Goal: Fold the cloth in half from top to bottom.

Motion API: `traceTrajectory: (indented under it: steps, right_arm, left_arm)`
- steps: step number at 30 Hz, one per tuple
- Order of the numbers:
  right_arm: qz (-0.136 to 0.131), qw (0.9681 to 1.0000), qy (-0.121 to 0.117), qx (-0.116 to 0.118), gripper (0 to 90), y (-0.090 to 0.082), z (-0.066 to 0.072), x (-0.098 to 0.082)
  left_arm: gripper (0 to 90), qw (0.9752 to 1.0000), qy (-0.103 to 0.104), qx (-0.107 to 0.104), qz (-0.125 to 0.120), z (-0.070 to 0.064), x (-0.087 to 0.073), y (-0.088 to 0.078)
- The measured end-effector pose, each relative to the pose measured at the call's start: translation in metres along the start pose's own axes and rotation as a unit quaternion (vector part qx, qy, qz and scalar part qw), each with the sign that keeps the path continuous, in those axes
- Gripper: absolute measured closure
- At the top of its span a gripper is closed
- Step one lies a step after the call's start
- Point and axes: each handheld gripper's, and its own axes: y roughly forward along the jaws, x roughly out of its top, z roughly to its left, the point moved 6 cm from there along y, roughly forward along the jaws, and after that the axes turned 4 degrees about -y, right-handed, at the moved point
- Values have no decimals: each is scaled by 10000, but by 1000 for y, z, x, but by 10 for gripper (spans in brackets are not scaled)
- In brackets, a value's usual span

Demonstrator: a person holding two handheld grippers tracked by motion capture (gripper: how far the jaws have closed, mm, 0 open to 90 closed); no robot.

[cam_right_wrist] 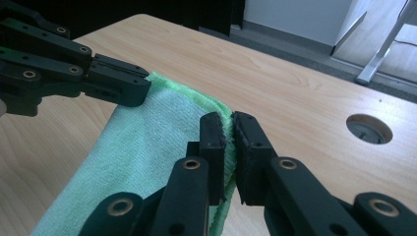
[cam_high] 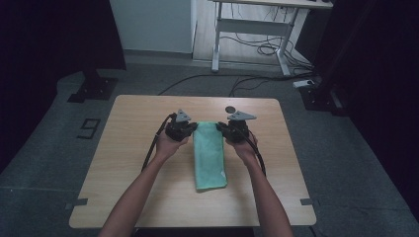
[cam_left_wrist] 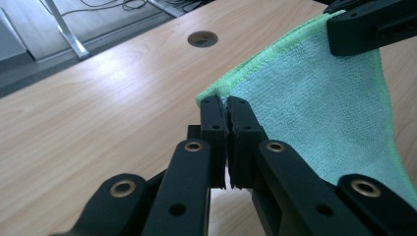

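A folded light green cloth (cam_high: 209,155) lies lengthwise in the middle of the wooden table (cam_high: 133,148). My left gripper (cam_high: 190,127) is shut on the cloth's far left corner, and its pads pinch the green hem (cam_left_wrist: 216,93) in the left gripper view, at the left gripper (cam_left_wrist: 224,104). My right gripper (cam_high: 221,128) is shut on the far right corner, with the cloth edge (cam_right_wrist: 147,147) squeezed between its pads at the right gripper (cam_right_wrist: 229,120). Each gripper view also catches the other gripper's jaw tips on the opposite corner.
A round cable hole (cam_high: 230,109) sits in the table just beyond the grippers. Behind the table stand a white desk frame (cam_high: 252,29) and loose cables (cam_high: 267,49) on the floor. Black stands (cam_high: 94,84) flank the table.
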Motion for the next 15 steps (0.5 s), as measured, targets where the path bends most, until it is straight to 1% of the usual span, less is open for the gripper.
traceTrajectory:
  steps: [6,9,10,13,15]
  right_arm:
    - [141,9999,44,87,828,1,2,-12]
    - [97,9999,68,125,828,1,5,-21]
    - [124,9998,77,154,828,1,5,-24]
    - [90,9998,70,186,828,0,8,-31]
    - [115,9996,92,230,828,-1,9,-35]
  left_arm:
    - [870,10000,-10,-10,67,-4,-13,4]
    - [870,10000,10,-13,90,-7,-20,5]
    - [870,9999,41,4,103,-8,-22,6]
    - [870,9998,152,46,121,-13,-29,7]
    - [870,9998,172,5,115,-16,-33,6]
